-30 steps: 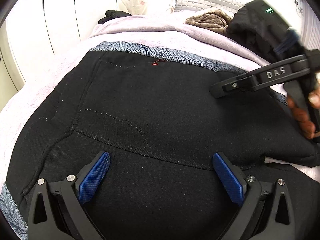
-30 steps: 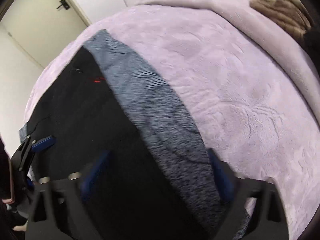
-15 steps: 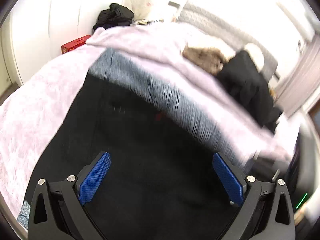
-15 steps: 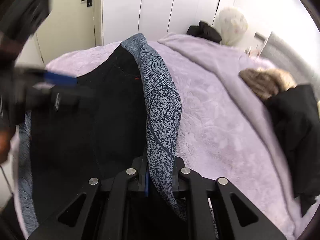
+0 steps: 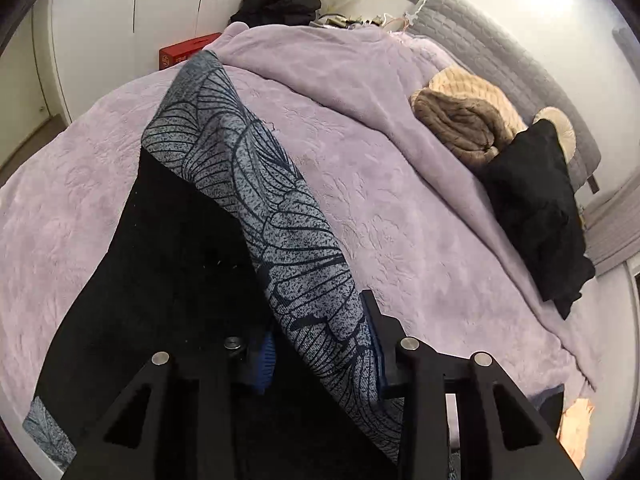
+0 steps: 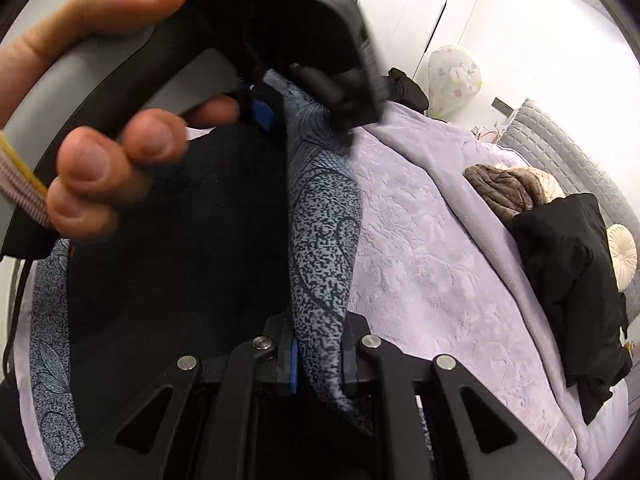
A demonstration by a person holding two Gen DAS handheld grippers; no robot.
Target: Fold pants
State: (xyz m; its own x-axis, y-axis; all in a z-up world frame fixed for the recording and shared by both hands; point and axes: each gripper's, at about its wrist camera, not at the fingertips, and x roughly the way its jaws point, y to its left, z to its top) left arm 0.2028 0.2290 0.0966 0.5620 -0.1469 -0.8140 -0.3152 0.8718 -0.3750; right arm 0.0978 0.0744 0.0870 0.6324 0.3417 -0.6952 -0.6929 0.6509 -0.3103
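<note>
Black pants (image 5: pixel 168 248) with a grey leaf-patterned waistband (image 5: pixel 280 220) lie on the lilac bed. The jaws of my left gripper (image 5: pixel 320 352) are closing, and the raised waistband is bunched between their blue pads. In the right wrist view, my right gripper (image 6: pixel 318 354) is shut on the same waistband (image 6: pixel 324 232) further along, and the band runs up taut from it. Higher in that view, a hand (image 6: pixel 100 168) holds the left gripper (image 6: pixel 276 110) on the band. The pants' legs are out of sight.
A lilac blanket (image 5: pixel 400 200) covers the bed. A brown knit bundle (image 5: pixel 464 120) and a black garment (image 5: pixel 536 208) lie to the right by the grey headboard (image 5: pixel 500 52). A red box (image 5: pixel 180 50) and dark clothes (image 5: pixel 280 0) sit at the far end.
My left gripper went from wide open over the flat pants to closed around the waistband, which is now lifted. My right gripper closed on the waistband and swung round, so the left hand fills its view.
</note>
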